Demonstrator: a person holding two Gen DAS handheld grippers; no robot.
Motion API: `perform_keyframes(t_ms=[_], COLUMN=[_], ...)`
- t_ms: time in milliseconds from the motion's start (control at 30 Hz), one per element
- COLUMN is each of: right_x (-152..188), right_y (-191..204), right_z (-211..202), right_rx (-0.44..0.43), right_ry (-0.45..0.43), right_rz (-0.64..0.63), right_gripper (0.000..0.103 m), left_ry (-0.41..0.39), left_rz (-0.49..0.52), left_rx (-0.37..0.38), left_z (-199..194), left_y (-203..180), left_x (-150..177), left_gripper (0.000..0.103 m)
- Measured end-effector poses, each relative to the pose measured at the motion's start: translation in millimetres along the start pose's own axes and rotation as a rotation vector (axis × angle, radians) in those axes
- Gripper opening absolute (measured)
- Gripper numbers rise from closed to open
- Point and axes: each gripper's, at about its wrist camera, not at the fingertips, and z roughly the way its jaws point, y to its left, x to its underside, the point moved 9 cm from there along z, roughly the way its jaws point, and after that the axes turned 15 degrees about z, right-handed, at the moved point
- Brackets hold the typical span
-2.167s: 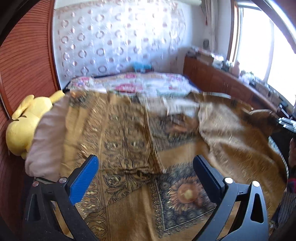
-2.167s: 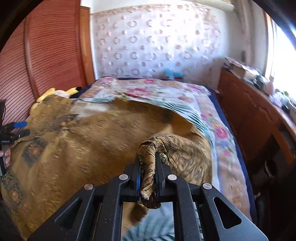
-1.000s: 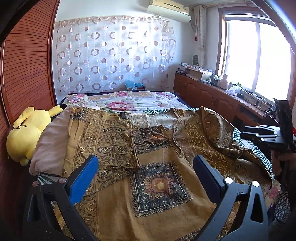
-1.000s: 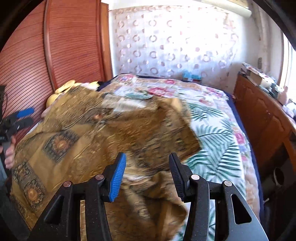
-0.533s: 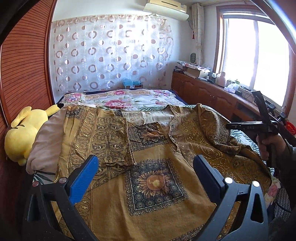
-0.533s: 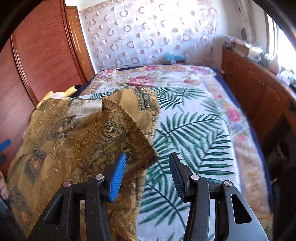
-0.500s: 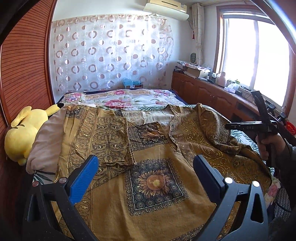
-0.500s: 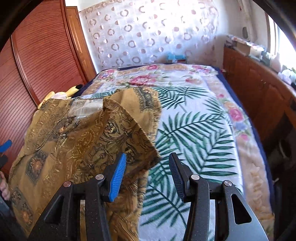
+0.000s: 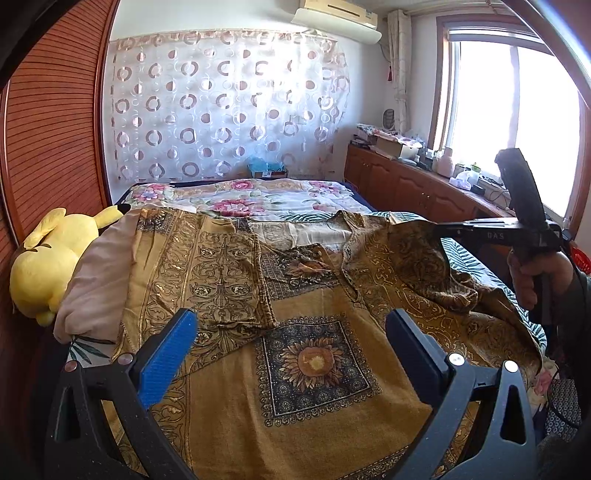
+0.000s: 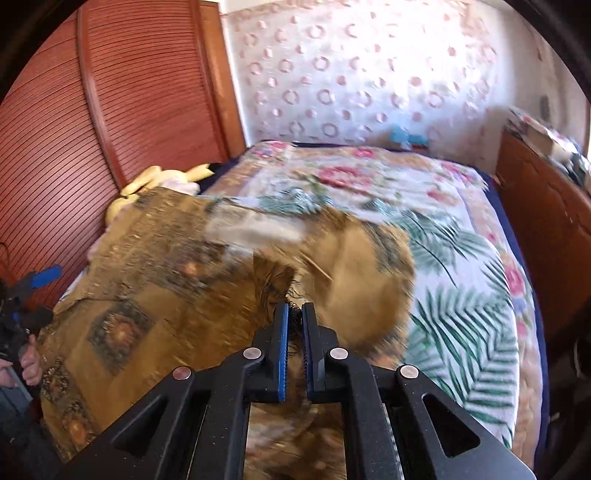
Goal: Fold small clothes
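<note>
Showing on the right tongs' (image 9: 439, 230) body, seen from the left wrist view, are the letters "DAS"; no other writing is legible.

Lying under everything is a bed (image 10: 476, 295) with a palm-leaf and rose print cover. Standing to the left of both tongs is a red-brown slatted wardrobe (image 9: 48, 140); hanging beyond the bed is a sheer curtain (image 9: 221, 107) with ring patterns; mounted above it is an air conditioner (image 9: 336, 16). Running along the right are a wooden sideboard (image 9: 402, 184) with clutter on top and a bright window (image 9: 517, 122). Resting to the left of the left tongs (image 9: 288, 354) are a yellow plush (image 9: 51, 258) and a pink pillow (image 9: 99, 273).

Spreading ahead of the left tongs is the garment (image 9: 306, 306), ochre with dark sunflower squares, its long axis running away from the tongs toward the curtain, neckline at the far end. Its right part is lying rumpled and raised.

The left tongs are standing wide, with nothing between the pads, above the garment's near hem. The right tongs, having just been closing, are pinching a bunched fold of the garment's right part; that view is blurred. A hand (image 9: 532, 277) is gripping the right tongs' handle.
</note>
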Motion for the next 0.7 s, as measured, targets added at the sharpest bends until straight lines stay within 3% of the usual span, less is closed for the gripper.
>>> perform_keyframes(t_ms=[267,433,467,567,700], right_x=[-9,-9,-7,-3,1], right_y=[42,36,33,24,13], right_z=[-1,0,1,-1,-8], right_rx=[-0.069,-0.015,-0.001,0.001,-0.009], right_ry=[-0.056,-0.105,-0.106,-0.095,-0.094], right_rz=[-0.073,-0.111,-0.114,-0.094,-0.049], right_gripper=[0.006,0.007,0.01,0.036,0.038], left_ry=[0.002,0.004,0.004,0.005,0.008], left_rz=[-0.003,-0.005,-0.005,-0.006,-0.004], left_rx=[-0.002,-0.003,-0.003,-0.002,-0.003], left_z=[0,-1,-1,-1,-1], left_y=[2,3,3,3,4], left_x=[1,1,1,2,2], left_gripper=[0.103,0.103,0.103,0.103,0.103])
